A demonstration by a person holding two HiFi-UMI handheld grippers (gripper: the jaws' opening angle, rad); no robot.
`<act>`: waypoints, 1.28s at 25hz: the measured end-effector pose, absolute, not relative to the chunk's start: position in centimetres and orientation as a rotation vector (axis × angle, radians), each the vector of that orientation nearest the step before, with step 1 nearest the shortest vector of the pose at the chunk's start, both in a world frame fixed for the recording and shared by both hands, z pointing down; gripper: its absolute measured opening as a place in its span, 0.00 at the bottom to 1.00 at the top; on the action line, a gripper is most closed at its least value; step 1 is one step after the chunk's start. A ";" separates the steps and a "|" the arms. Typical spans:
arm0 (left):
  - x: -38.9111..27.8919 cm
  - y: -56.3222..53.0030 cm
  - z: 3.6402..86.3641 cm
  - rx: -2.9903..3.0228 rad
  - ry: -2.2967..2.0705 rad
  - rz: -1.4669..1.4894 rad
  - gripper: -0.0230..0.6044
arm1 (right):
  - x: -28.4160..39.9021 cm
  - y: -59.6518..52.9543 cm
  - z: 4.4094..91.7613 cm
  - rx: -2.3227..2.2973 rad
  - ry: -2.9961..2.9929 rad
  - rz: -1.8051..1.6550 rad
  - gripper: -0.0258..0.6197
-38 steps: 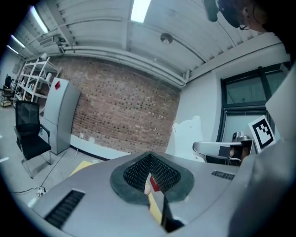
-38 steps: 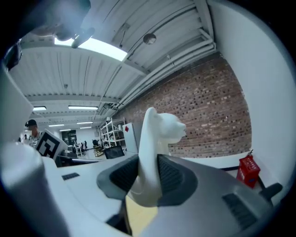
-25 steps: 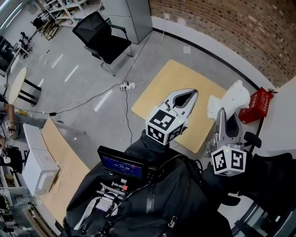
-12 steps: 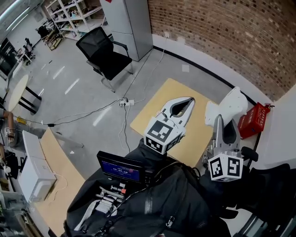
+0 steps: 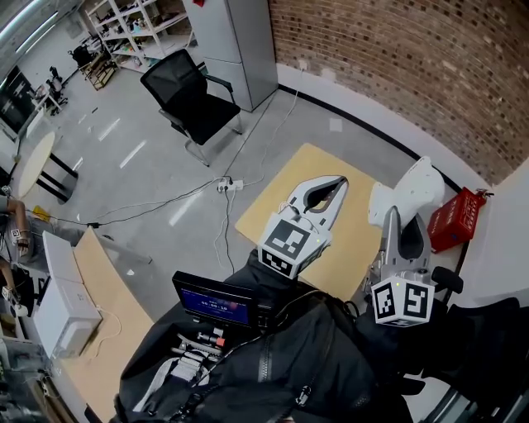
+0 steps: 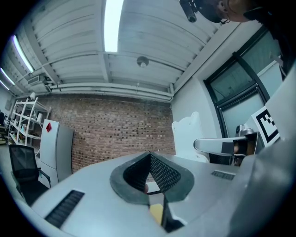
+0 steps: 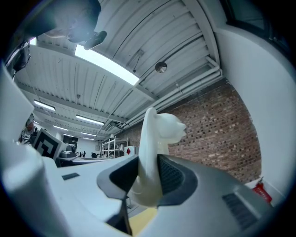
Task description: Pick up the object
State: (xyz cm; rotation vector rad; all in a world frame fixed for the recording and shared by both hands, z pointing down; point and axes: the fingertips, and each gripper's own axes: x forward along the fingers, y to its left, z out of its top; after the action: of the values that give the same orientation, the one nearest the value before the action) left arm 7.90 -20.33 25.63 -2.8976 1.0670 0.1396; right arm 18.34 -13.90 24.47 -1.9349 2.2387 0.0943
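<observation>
Lower end of the white object (image 7: 155,134) is hidden between the pads of the right gripper (image 7: 148,159). Items on the distant shelves (image 5: 124,21) are too small to identify, possibly boxes.

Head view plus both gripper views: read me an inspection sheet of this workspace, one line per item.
Surface: light wooden table, bare where it shows.
Job's things: white animal-shaped figure, held up in the right hand-held gripper.
Clutter: red box beside the table's right edge.
Grippers: left hand-held gripper shut and empty; right hand-held gripper shut on the figure.
Cables: power strip and cables on the floor left of the table.
Surroundings: brick wall, black chair, grey cabinet.
</observation>
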 end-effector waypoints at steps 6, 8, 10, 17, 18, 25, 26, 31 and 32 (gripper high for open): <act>7.6 -20.5 26.2 -2.896 1.077 0.125 0.04 | 18.1 -14.1 24.8 -1.933 2.247 0.091 0.24; 7.5 -20.3 26.4 -2.896 1.079 0.117 0.04 | 18.0 -14.1 24.9 -1.928 2.249 0.091 0.24; 7.4 -20.3 26.3 -2.892 1.087 0.118 0.04 | 17.9 -14.0 24.8 -1.924 2.253 0.090 0.24; 7.0 -20.3 25.6 -2.855 1.120 0.145 0.04 | 17.7 -14.2 24.6 -1.911 2.271 0.087 0.24; 7.0 -20.2 25.7 -2.858 1.119 0.137 0.04 | 17.7 -14.2 24.6 -1.911 2.275 0.088 0.24; 7.4 -19.9 26.4 -2.877 1.104 0.104 0.04 | 17.7 -14.1 25.1 -1.915 2.282 0.069 0.24; 7.4 -20.0 26.5 -2.879 1.105 0.102 0.04 | 17.7 -14.1 25.2 -1.918 2.284 0.064 0.24; 7.4 -20.0 26.9 -2.884 1.104 0.094 0.04 | 17.8 -14.2 25.4 -1.932 2.283 0.060 0.24; 7.4 -19.9 26.9 -2.884 1.104 0.092 0.04 | 17.7 -14.1 25.4 -1.933 2.285 0.062 0.24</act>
State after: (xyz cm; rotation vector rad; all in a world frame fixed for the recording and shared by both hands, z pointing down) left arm 7.43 -19.94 26.89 -2.8838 1.1043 0.0917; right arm 17.74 -14.14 25.45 -1.9332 2.2852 0.0624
